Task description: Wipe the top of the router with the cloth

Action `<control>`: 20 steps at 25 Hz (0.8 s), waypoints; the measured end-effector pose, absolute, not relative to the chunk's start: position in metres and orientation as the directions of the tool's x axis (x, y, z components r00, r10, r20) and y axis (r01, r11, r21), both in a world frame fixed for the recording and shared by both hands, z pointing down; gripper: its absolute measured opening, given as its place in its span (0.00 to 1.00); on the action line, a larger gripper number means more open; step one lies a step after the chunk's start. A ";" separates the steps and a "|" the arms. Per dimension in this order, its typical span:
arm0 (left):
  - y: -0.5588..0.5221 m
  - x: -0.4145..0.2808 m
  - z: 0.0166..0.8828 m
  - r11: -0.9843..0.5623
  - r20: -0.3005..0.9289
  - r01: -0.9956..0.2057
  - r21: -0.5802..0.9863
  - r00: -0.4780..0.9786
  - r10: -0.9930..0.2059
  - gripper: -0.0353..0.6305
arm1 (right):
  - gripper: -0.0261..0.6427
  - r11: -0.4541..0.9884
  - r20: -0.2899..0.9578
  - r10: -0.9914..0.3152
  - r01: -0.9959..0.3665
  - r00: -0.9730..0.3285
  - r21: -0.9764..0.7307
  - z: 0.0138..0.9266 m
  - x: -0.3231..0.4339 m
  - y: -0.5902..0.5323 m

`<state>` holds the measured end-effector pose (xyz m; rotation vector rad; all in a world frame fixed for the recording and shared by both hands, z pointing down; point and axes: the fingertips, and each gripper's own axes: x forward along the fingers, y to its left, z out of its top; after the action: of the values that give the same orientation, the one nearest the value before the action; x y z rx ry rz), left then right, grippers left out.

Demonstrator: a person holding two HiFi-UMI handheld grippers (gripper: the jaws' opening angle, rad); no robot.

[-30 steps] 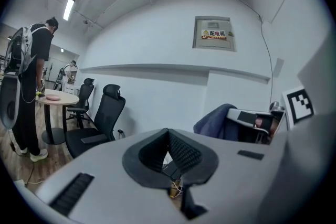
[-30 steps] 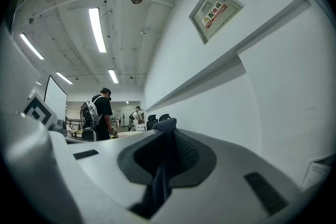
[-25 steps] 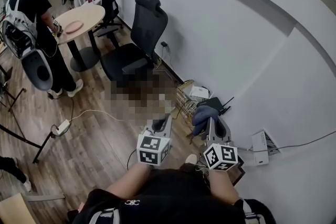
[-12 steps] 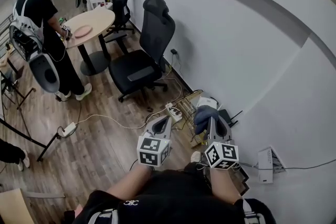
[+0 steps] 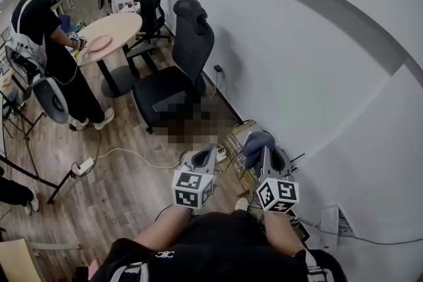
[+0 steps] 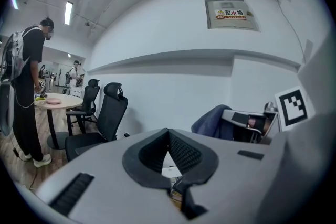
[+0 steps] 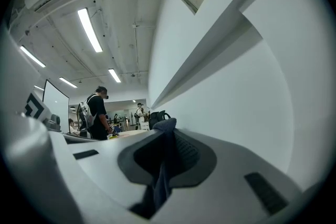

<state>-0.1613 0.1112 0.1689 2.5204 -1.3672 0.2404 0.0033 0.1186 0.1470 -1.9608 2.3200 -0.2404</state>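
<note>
My right gripper (image 7: 168, 136) has its fingers clamped on the blue cloth (image 7: 159, 181), one fold standing up between them and the rest bunched over the tips. Soft, light and limp, the cloth should mould to a flat top. Gripped by one edge, as here, it leaves a loose pad free for wiping. My left gripper (image 6: 168, 135), just beside, has its fingers pressed together on nothing. Past the cloth, low against the wall by a wire basket (image 5: 236, 137), the router (image 5: 295, 158) is almost wholly hidden, and only its thin dark antenna shows. It is probably light enough to slide under a hard push. A second ago its dark body showed beyond the cloth; both grippers keep the same pose. Farther off stand an office chair (image 5: 188, 43) and a person (image 5: 49, 36) at a round bench (image 5: 109, 28).
</note>
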 end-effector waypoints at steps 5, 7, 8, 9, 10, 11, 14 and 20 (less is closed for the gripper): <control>0.069 -0.108 0.165 -0.516 0.286 -0.843 0.149 0.537 -0.794 0.04 | 0.05 0.187 0.029 -0.980 -0.965 -0.195 -0.182 0.140 0.050 0.078; 0.056 -0.088 0.166 -0.517 0.297 -0.843 0.149 0.537 -0.790 0.04 | 0.05 0.192 0.043 -0.978 -0.965 -0.203 -0.180 0.143 0.068 0.063; 0.051 -0.082 0.167 -0.515 0.301 -0.843 0.153 0.536 -0.789 0.04 | 0.05 0.194 0.050 -0.977 -0.964 -0.206 -0.180 0.143 0.075 0.058; 0.047 -0.076 0.168 -0.512 0.306 -0.844 0.157 0.535 -0.788 0.04 | 0.05 0.198 0.058 -0.976 -0.964 -0.211 -0.179 0.143 0.080 0.053; 0.042 -0.070 0.168 -0.509 0.310 -0.846 0.160 0.532 -0.788 0.04 | 0.05 0.203 0.064 -0.974 -0.963 -0.218 -0.178 0.144 0.085 0.047; 0.036 -0.063 0.169 -0.506 0.314 -0.848 0.162 0.530 -0.788 0.04 | 0.05 0.210 0.071 -0.972 -0.961 -0.225 -0.178 0.145 0.090 0.041; 0.020 -0.041 0.173 -0.497 0.323 -0.851 0.168 0.524 -0.788 0.04 | 0.05 0.234 0.093 -0.963 -0.956 -0.252 -0.176 0.152 0.107 0.022; -0.007 0.000 0.179 -0.448 0.322 -0.869 0.208 0.493 -0.808 0.04 | 0.05 0.310 0.145 -0.930 -0.934 -0.337 -0.179 0.169 0.135 -0.010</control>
<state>0.0002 -0.0066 0.1792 2.3989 -1.4042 0.2506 0.1354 -0.0096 0.1691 -1.8173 2.5543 -0.3663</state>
